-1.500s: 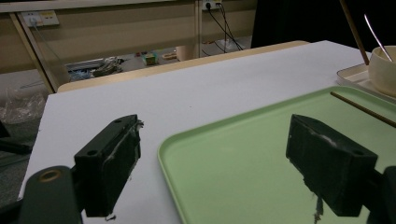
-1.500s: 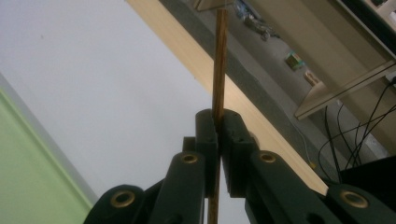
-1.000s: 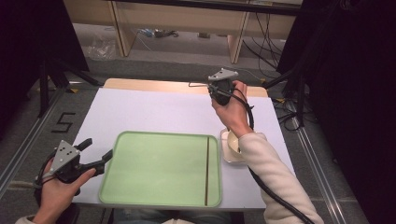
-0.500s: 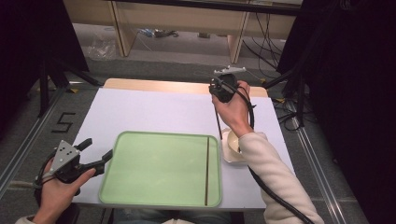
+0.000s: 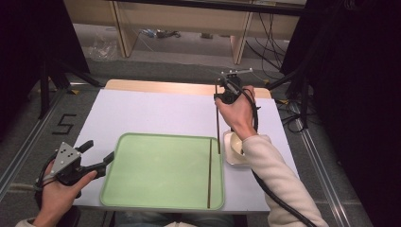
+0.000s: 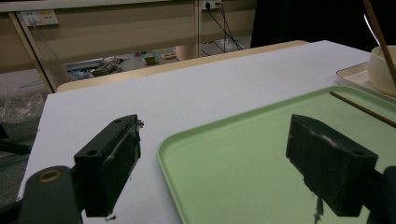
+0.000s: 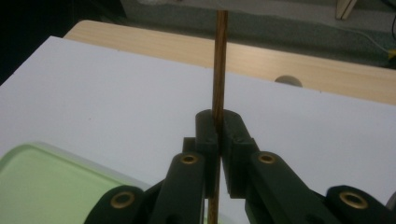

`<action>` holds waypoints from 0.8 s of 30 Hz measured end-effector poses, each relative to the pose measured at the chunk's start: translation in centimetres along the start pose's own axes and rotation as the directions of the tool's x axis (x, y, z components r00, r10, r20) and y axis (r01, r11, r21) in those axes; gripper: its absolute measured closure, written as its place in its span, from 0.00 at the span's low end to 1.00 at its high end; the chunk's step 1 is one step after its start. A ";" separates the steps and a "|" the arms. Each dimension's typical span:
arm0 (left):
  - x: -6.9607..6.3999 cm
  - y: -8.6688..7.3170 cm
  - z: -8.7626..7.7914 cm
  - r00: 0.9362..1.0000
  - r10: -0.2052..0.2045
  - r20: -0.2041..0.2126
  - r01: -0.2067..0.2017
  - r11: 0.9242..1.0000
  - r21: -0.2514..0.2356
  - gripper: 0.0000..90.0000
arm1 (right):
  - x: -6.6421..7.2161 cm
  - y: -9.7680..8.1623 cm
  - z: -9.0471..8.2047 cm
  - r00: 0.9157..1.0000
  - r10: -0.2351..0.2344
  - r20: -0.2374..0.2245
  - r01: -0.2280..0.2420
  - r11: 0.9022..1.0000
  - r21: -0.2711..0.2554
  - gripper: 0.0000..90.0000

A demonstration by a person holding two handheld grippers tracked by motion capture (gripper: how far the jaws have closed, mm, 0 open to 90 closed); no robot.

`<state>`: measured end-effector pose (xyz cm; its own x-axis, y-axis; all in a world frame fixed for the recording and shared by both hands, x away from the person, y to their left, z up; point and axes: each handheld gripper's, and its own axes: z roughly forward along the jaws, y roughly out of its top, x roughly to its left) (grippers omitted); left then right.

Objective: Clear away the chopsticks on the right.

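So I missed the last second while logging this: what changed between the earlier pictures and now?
The right gripper, shut on a thin brown wooden stick, turned in the hand so the stick hangs upright. The left gripper stayed open at the green plastic tray, where the second stick lies.

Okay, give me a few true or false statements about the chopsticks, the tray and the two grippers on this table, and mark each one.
1. The right gripper is shut on a chopstick. True.
2. The left gripper grips the green tray. False: its jaws stand open on either side of the tray's near corner, not pressing it.
3. A second chopstick lies on the tray. True.
4. The held chopstick lies flat on the table. False: it hangs lifted in the jaws.
5. The bowl sits on the green tray. False: it sits right of it.
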<state>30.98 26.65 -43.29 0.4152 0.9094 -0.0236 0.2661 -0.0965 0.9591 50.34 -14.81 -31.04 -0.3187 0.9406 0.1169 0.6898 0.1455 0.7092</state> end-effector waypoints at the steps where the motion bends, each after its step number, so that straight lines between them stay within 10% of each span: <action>1: 0.0 0.0 0.0 1.000 0.001 0.000 -0.001 1.000 0.000 0.19 | -0.2 0.0 0.2 1.000 -0.016 -0.003 0.016 1.000 0.009 0.97; 19: 0.0 0.0 0.0 1.000 0.002 -0.002 -0.002 1.000 0.000 0.19 | -0.6 -1.1 0.6 0.995 0.101 0.010 -0.101 0.977 0.189 0.97; 22: 0.0 0.0 0.0 1.000 0.001 -0.002 -0.001 1.000 0.001 0.19 | -1.1 -1.4 0.9 0.998 0.057 -0.007 -0.054 0.976 0.210 0.97; 24: 0.0 0.0 0.0 1.000 0.002 -0.001 -0.002 1.000 0.001 0.19 | -0.7 -1.6 0.8 0.992 0.128 0.013 -0.127 0.958 0.256 0.97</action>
<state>30.97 26.64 -43.28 0.4143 0.9099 -0.0217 0.2662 -0.0983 0.9589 50.01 -15.47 -32.78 -0.2193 0.9553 0.1982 0.8681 0.0984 0.4865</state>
